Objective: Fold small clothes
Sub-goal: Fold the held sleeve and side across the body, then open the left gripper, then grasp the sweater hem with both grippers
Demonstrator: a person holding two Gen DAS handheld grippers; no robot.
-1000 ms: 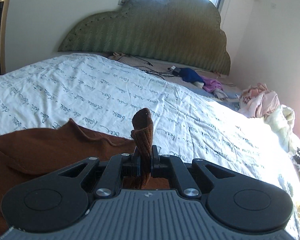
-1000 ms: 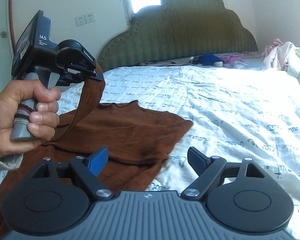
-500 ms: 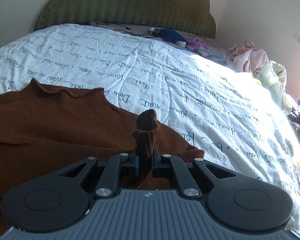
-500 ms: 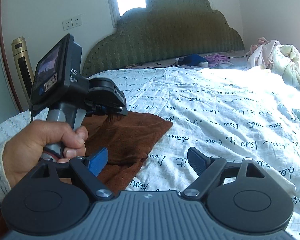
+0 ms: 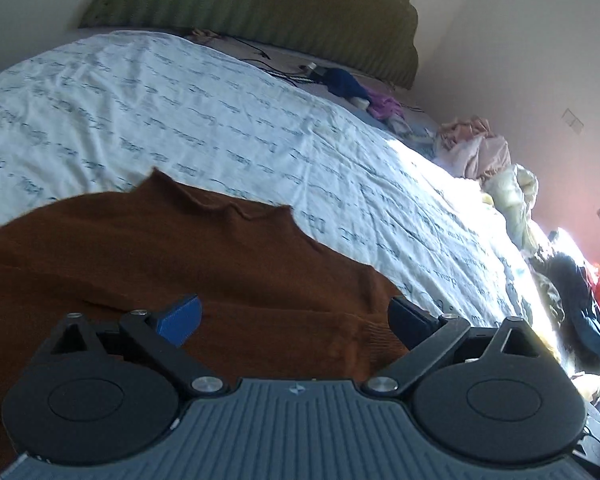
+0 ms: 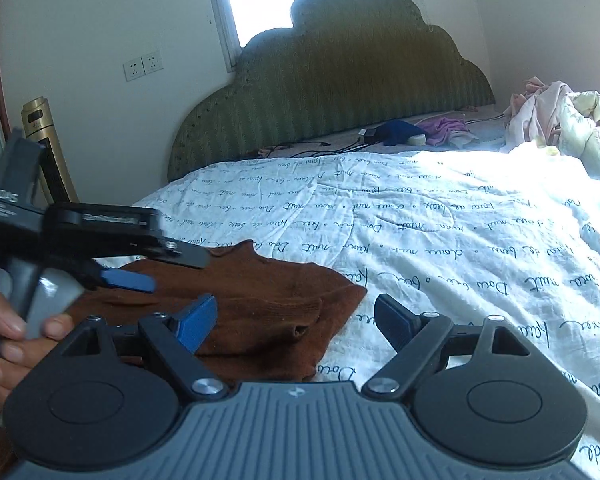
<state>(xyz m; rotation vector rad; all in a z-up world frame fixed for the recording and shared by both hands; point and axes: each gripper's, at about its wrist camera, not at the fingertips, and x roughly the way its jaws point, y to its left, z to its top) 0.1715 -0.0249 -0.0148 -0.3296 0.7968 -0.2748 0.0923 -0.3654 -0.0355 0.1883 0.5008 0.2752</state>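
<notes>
A brown knit top (image 5: 204, 264) lies flat on the white script-printed bedspread (image 5: 180, 112). One sleeve is folded across it, and the cuff (image 6: 300, 330) rests near its right edge. My left gripper (image 5: 296, 320) hovers low over the top; its jaws are opening wide, with nothing between the pads. In the right wrist view a hand (image 6: 8, 340) holds that left gripper (image 6: 176, 272) at the left, above the brown top (image 6: 260, 292). My right gripper (image 6: 296, 320) is open and closing a little. The folded sleeve lies below its gap, and the pads do not press on it.
A green padded headboard (image 6: 340, 80) stands at the far end. Blue and purple clothes (image 6: 420, 132) and cables lie near it. A heap of pale clothes (image 6: 560, 128) sits on the right side of the bed. A gold tower fan (image 6: 48, 152) stands at the left wall.
My left gripper has let go of the brown sleeve and spread its jaws wide. The sleeve now lies on the top. The left hand has drawn back to the left.
</notes>
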